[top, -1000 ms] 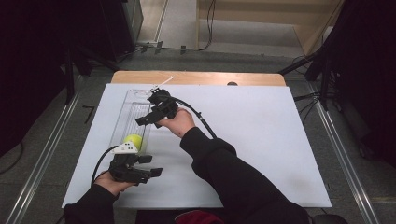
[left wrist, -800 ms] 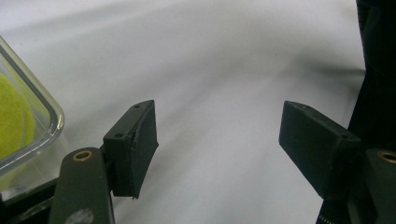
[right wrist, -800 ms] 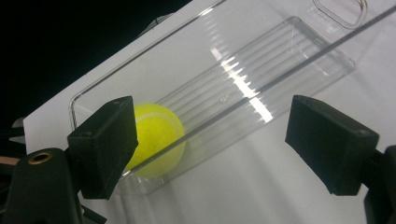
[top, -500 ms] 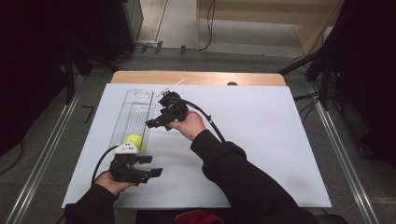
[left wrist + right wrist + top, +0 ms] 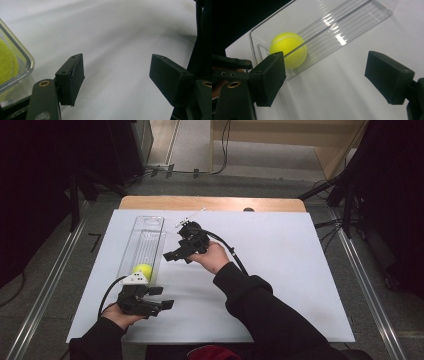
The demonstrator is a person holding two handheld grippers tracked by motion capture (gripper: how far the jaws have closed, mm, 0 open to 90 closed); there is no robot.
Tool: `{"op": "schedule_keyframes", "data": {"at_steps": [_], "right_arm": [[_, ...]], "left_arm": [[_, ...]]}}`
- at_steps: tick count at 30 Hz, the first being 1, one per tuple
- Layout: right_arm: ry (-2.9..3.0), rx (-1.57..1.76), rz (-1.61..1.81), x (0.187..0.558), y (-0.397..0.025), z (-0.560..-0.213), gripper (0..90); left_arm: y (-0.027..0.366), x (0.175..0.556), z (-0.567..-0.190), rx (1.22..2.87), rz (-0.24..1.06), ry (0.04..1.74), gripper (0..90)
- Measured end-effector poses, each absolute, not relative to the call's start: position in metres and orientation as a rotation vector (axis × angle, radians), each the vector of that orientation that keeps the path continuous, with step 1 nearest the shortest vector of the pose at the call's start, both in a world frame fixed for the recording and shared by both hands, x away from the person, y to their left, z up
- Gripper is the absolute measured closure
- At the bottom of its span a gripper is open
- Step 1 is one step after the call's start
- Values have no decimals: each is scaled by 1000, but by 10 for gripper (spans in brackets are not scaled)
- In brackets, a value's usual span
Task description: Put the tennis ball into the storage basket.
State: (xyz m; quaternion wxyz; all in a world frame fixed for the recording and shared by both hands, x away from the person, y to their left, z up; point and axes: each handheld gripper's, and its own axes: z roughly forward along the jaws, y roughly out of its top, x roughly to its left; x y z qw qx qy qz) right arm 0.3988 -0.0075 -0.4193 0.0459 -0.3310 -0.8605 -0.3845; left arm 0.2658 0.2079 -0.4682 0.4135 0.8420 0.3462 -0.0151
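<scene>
Near the tabletop's left edge, a ball [image 5: 142, 271] already sits in the tray [image 5: 148, 227], both grippers [image 5: 159, 303] [image 5: 173, 255] wide open, empty.

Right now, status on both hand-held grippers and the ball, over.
Left hand-held gripper open, empty, beside tray. Right hand-held gripper open, empty, above the sheet. Ball in tray's near end. Nothing blocking.

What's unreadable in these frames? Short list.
- Tennis ball: left gripper view, cut by the left edge, blurred behind the clear tray's wall.
- Tennis ball's lower left: right gripper view, covered by the right gripper's near finger.
- Small white object beyond the right gripper: high view, too small to identify.
- Left gripper's finger gap: high view, too small to judge.
</scene>
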Motion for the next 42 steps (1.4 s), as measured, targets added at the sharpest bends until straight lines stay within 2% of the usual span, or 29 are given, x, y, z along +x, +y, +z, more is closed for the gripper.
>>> {"op": "schedule_keyframes", "data": {"at_steps": [42], "right_arm": [[-2606,-1034,-1188,367,-69,-430,153]], "left_arm": [[207,266,-469,2116,-34,880,286]]}}
